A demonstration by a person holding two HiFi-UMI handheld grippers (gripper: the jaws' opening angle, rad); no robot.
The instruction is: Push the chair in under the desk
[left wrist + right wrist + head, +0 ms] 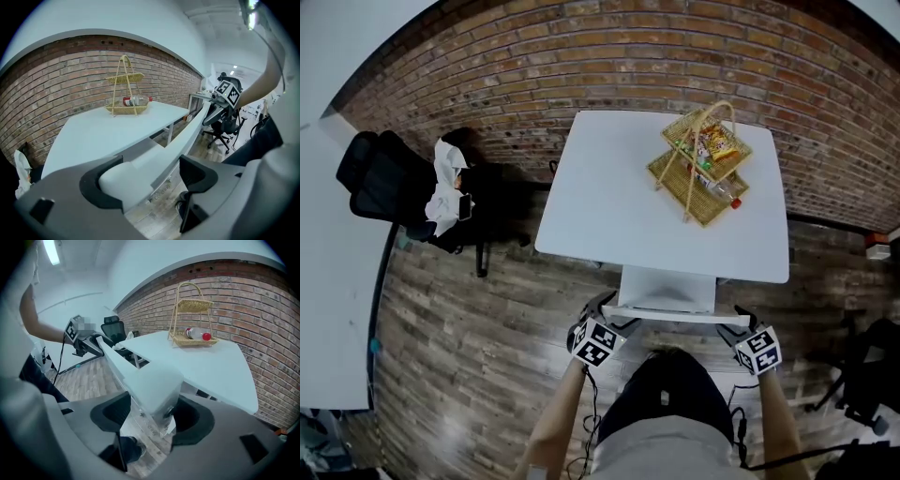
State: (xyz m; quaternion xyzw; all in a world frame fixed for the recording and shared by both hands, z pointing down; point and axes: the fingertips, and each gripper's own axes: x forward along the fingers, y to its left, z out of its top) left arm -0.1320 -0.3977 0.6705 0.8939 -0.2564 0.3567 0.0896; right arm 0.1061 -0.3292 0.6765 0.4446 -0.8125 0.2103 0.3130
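A white chair [667, 286] stands at the near edge of the white desk [609, 206], with its seat partly beneath the top. My left gripper [614, 317] grips the left end of the chair's top rail [140, 168], which fills the space between its black jaws. On the right end of that rail [154, 385] my right gripper [733, 326] is closed, a jaw on each side. From each gripper view the rail runs across to the other gripper: the right gripper [220, 101] and the left gripper [86, 341].
A two-tier wicker basket [701, 159] holding a bottle and snacks sits on the desk's far right. A brick wall [581, 66] runs behind the desk. A black office chair [394, 183] draped with white cloth stands at the left, beside a white table [328, 262]. Another dark chair [862, 375] is at the right.
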